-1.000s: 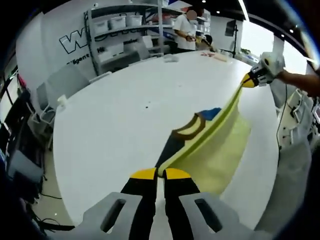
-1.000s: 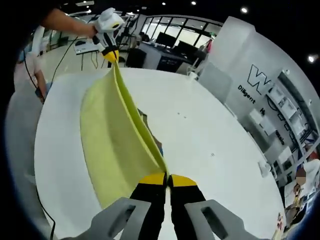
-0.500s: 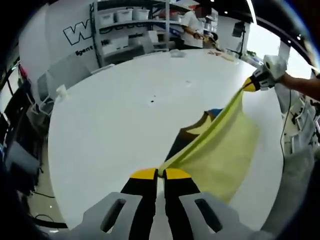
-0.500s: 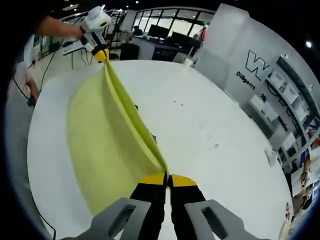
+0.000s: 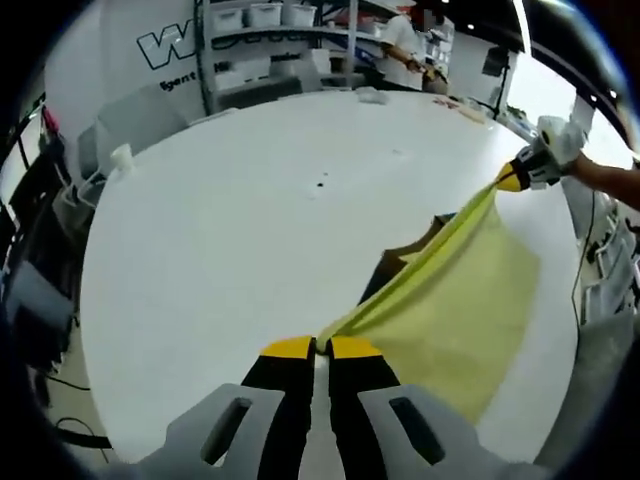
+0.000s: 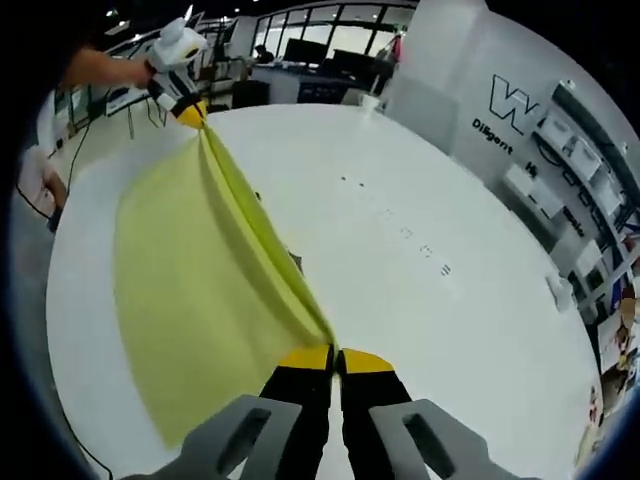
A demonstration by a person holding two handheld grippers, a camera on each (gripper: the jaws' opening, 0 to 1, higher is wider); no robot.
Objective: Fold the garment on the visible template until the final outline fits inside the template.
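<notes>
Up close, left gripper (image 5: pixel 320 346) has its jaws clamped w/ a corner of the yellow garment (image 5: pixel 460 310) pinched between the yellow tips. Right gripper (image 6: pixel 335 358) likewise clenched on the other corner, fabric edge running straight out from its tips. Garment hangs stretched taut between the two, lifted above the white table (image 5: pixel 230 230), its lower part draping down toward the tabletop. Under the cloth, dark template (image 5: pixel 395 265) lies flat on the table, only partly visible past the fabric edge. Further out: shelving w/ bins (image 5: pixel 260 40) and a person (image 5: pixel 405 50) standing at the far side.
</notes>
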